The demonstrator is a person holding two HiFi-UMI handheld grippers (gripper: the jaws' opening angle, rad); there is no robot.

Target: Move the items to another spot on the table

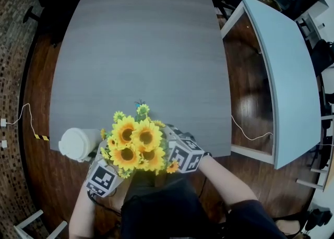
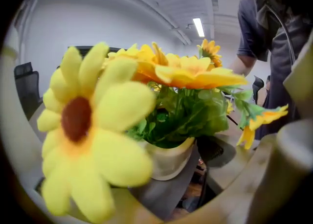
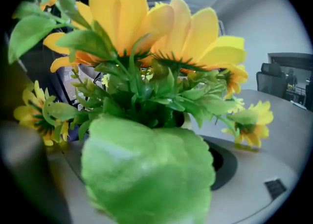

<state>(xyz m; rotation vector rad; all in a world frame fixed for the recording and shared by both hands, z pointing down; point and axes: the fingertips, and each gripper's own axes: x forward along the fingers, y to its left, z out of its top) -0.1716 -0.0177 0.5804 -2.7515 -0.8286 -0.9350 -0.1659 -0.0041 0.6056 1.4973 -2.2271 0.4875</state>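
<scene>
A bunch of artificial sunflowers (image 1: 135, 144) stands at the near edge of the grey table (image 1: 141, 50). My left gripper (image 1: 103, 177) is at its lower left and my right gripper (image 1: 184, 154) at its right. Both point in at the bunch, and the blooms hide their jaws. In the left gripper view a large yellow flower (image 2: 88, 125) fills the foreground, with the cream pot (image 2: 168, 159) behind it. A big green leaf (image 3: 146, 169) covers the jaws in the right gripper view, below the sunflowers (image 3: 146, 37).
A white lidded cup (image 1: 78, 143) stands at the table's near left corner, beside the flowers. A black round insert (image 3: 222, 162) is set in the tabletop by the pot. A second, light table (image 1: 287, 76) runs along the right. A cable (image 1: 250, 136) lies on the wooden floor.
</scene>
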